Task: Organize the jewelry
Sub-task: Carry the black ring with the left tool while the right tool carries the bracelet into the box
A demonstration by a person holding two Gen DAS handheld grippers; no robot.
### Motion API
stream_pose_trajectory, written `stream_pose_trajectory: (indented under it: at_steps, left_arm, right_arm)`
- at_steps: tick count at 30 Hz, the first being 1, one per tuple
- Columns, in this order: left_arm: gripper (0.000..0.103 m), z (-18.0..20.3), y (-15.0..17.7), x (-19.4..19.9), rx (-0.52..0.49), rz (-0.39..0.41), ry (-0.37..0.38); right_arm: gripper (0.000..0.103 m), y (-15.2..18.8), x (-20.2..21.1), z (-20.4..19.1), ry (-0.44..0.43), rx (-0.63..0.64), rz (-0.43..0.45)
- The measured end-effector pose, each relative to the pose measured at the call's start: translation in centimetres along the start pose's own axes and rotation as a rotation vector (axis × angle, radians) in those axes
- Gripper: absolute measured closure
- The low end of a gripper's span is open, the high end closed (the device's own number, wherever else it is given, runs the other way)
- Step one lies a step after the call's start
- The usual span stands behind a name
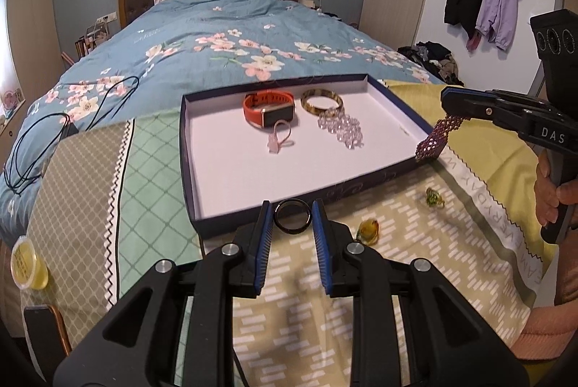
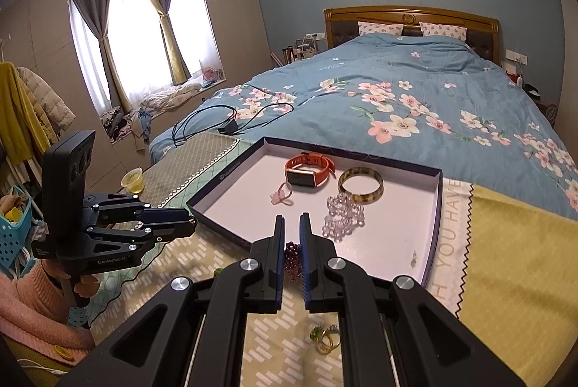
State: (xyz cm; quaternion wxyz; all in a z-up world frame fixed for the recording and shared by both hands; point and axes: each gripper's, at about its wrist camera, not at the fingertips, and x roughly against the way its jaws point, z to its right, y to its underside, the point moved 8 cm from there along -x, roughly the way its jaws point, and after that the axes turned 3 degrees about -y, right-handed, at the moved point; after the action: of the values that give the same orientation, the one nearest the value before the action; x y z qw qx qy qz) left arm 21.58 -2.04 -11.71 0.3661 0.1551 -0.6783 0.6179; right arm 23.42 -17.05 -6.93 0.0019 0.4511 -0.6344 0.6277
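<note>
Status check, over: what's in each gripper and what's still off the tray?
Left gripper shut on black ring. Right gripper shut on purple bracelet. Tray path clear. Two rings remain on cloth.

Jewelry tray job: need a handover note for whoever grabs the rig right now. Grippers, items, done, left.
Left gripper: shut on a black ring, held just short of the tray's near wall.
Right gripper: shut on a purple bead bracelet, which hangs at the tray's right edge.
In the tray: orange watch, bangle, clear bead bracelet, pink ring.
On the cloth, outside the tray: amber ring, green ring.
Left: put both held pieces in the tray, then fetch the two rings.
</note>
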Motion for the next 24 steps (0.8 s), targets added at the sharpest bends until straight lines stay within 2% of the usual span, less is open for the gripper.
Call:
stream_pose_trajectory:
  at_steps: [10, 24]
  left_arm:
    - [0.08, 0.3, -2.0, -0.7, -0.012, 0.016, 0.001]
    - [0.08, 0.1, -3.6, -3.4, 0.0, -0.008, 0.01]
  right_arm:
    - [0.097, -1.6, -1.3, 0.3, -0.023, 0.003, 0.003]
    - [0.097, -2.7, -4.9, 1.0, -0.042, -0.012, -0.032]
